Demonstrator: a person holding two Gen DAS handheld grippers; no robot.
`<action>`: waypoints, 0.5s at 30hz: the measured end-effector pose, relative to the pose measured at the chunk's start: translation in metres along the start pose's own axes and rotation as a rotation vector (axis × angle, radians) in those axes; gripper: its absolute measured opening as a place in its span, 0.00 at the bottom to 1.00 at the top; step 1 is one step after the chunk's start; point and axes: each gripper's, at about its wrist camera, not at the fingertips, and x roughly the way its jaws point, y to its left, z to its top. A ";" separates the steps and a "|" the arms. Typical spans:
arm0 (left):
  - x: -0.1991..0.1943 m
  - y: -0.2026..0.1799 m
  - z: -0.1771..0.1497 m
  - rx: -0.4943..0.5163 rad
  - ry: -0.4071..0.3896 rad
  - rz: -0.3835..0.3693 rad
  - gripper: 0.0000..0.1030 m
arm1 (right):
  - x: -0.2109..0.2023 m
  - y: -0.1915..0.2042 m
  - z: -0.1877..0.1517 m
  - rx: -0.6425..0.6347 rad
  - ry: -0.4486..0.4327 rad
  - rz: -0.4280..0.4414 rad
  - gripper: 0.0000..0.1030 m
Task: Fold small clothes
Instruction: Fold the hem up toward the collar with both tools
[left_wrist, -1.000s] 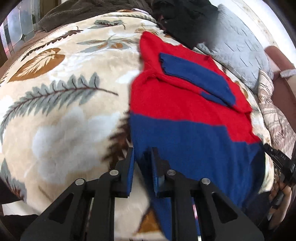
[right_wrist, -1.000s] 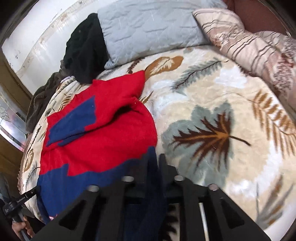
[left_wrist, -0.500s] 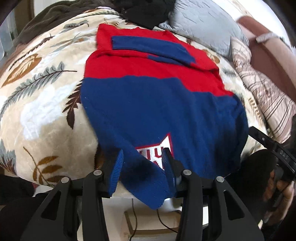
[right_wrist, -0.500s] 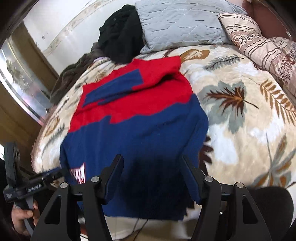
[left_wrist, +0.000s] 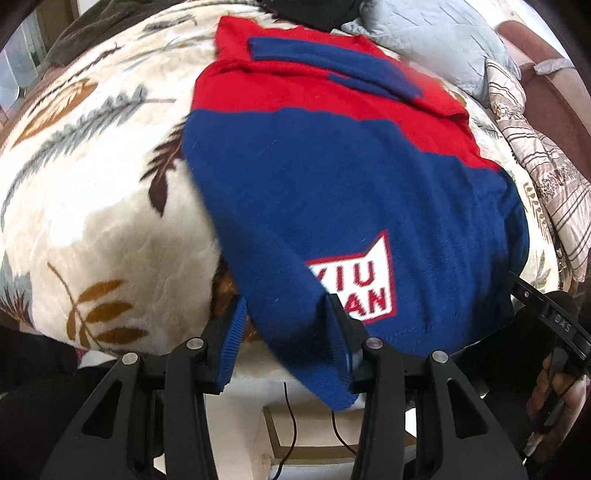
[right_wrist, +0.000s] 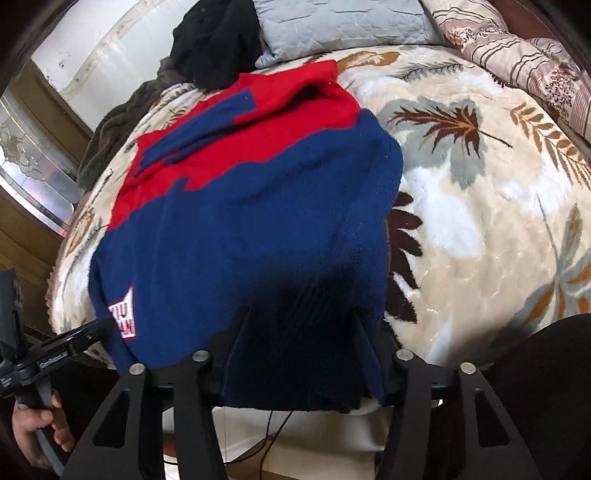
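Left claw (left_wrist: 286, 332) released, right claw (right_wrist: 301, 347) closing; sweater (left_wrist: 332, 192) hem between; patch (left_wrist: 354, 280) reads "IU / AN".

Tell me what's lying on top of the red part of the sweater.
A folded blue sleeve lies across the sweater's red upper part. What sits beneath that sleeve is covered.

Two near wrist views, steeply downward, sharing the sweater (left_wrist: 332, 177) on the bed (right_wrist: 480, 206).

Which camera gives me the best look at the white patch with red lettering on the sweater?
The left wrist view: the white patch with red lettering faces the camera on the red and blue knit sweater, large and mostly readable. The right wrist view shows it small, edge-on, at the sweater's left edge.
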 end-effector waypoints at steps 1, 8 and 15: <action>0.000 0.001 -0.002 -0.007 0.003 -0.004 0.42 | 0.000 0.000 0.000 0.001 -0.001 -0.002 0.45; -0.010 -0.001 -0.005 -0.027 0.002 -0.032 0.42 | -0.005 -0.004 0.003 0.006 -0.017 0.007 0.12; -0.026 -0.026 -0.009 0.059 0.004 -0.029 0.42 | -0.019 0.003 0.004 -0.006 -0.047 0.077 0.08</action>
